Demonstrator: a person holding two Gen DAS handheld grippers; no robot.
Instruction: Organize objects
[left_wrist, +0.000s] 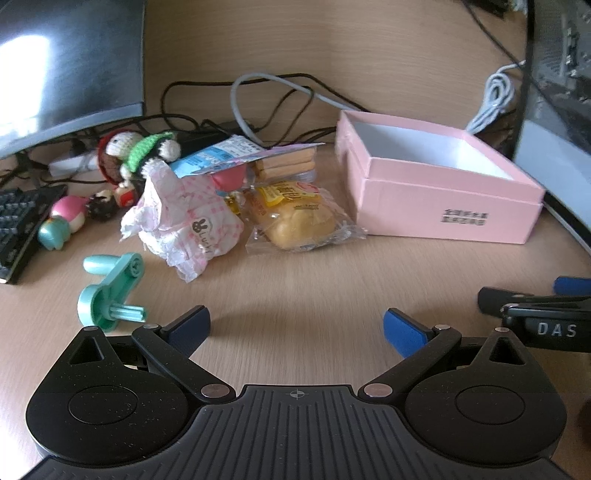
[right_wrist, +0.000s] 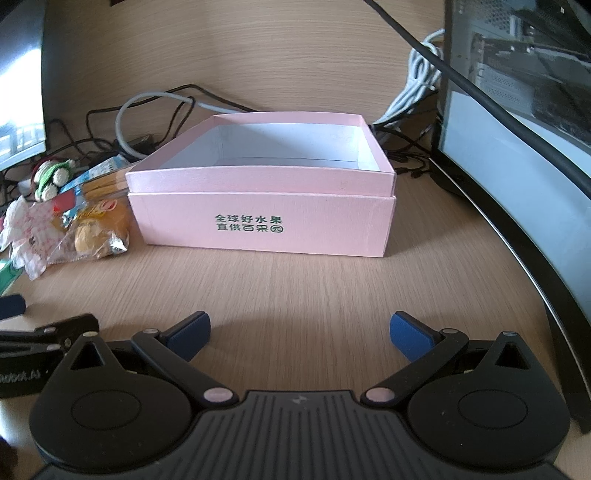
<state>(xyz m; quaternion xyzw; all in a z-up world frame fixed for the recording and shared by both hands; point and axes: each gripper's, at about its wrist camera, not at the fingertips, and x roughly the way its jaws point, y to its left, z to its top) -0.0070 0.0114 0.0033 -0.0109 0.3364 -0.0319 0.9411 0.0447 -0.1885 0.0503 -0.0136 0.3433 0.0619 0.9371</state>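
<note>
An open pink box (left_wrist: 443, 199) (right_wrist: 258, 221) with a white inside stands on the wooden desk, nothing in it. Left of it lies a heap: a bagged bun (left_wrist: 295, 218) (right_wrist: 96, 232), a pink checked wrapper (left_wrist: 184, 221) (right_wrist: 29, 236), a pack of biscuits (left_wrist: 284, 164), a crocheted doll (left_wrist: 140, 151) (right_wrist: 51, 173) and small figurines (left_wrist: 70, 218). A teal plastic crank (left_wrist: 110, 291) lies nearer, just left of my left gripper (left_wrist: 297, 332), which is open and holds nothing. My right gripper (right_wrist: 301, 334) is open too, facing the box's front wall.
A keyboard (left_wrist: 18, 229) sits at the far left under a monitor (left_wrist: 66, 62). Cables (left_wrist: 266, 99) trail along the back wall. A computer case and curved monitor (right_wrist: 517, 129) hem in the right side. Bare desk (right_wrist: 295, 284) lies between the grippers and the box.
</note>
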